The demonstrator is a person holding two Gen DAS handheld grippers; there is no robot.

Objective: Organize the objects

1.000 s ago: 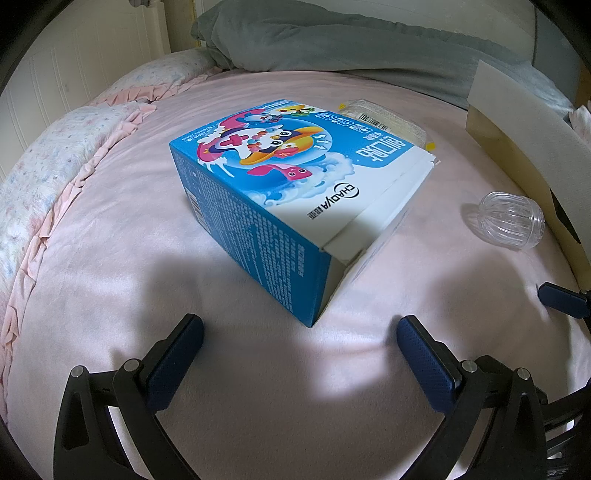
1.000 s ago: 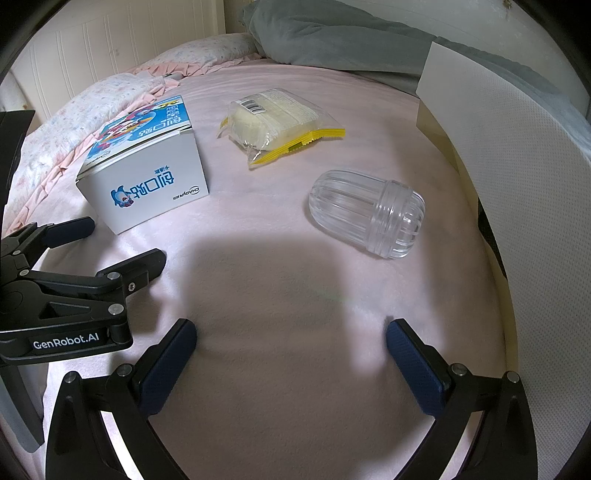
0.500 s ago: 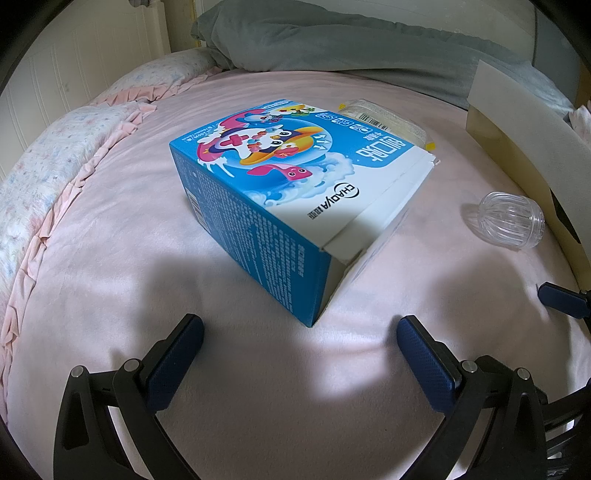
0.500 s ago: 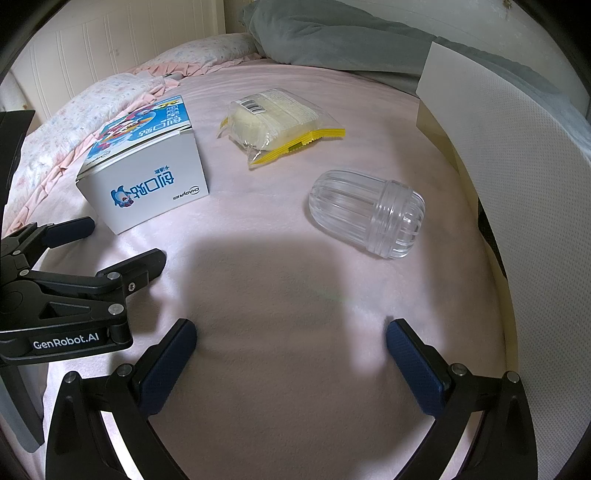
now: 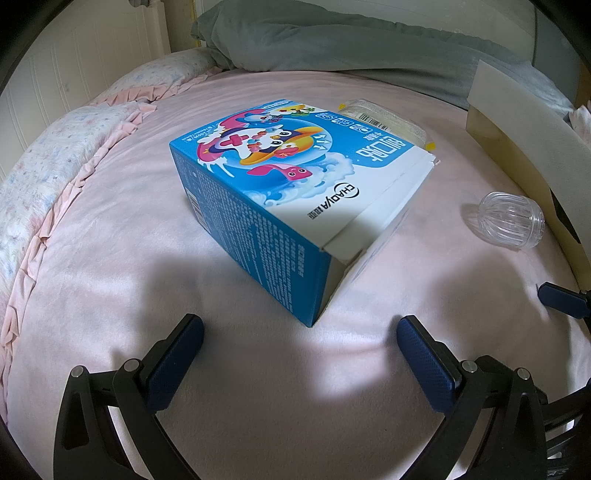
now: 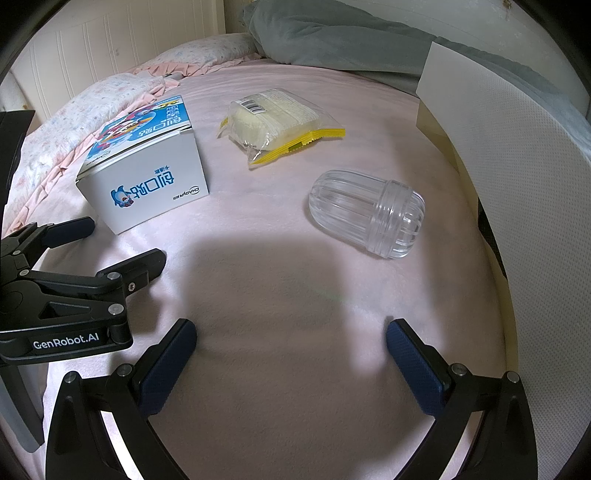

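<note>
A blue and white carton (image 5: 291,206) with cartoon print lies on the pink bedsheet, just ahead of my open left gripper (image 5: 300,334). The same carton (image 6: 144,181) shows at the left of the right wrist view. A clear ribbed plastic jar (image 6: 367,218) lies on its side ahead of my open right gripper (image 6: 291,334); the jar (image 5: 511,219) appears small at the right in the left wrist view. A clear packet (image 6: 277,122) with yellow edges lies behind, and the packet (image 5: 384,118) peeks out beyond the carton. Nothing sits between either pair of fingers.
An open white-lined box wall (image 6: 517,155) stands along the right side. A grey blanket (image 6: 332,33) is bunched at the back. A floral ruffled quilt (image 5: 44,158) edges the left. The left gripper (image 6: 74,266) rests beside the carton in the right wrist view.
</note>
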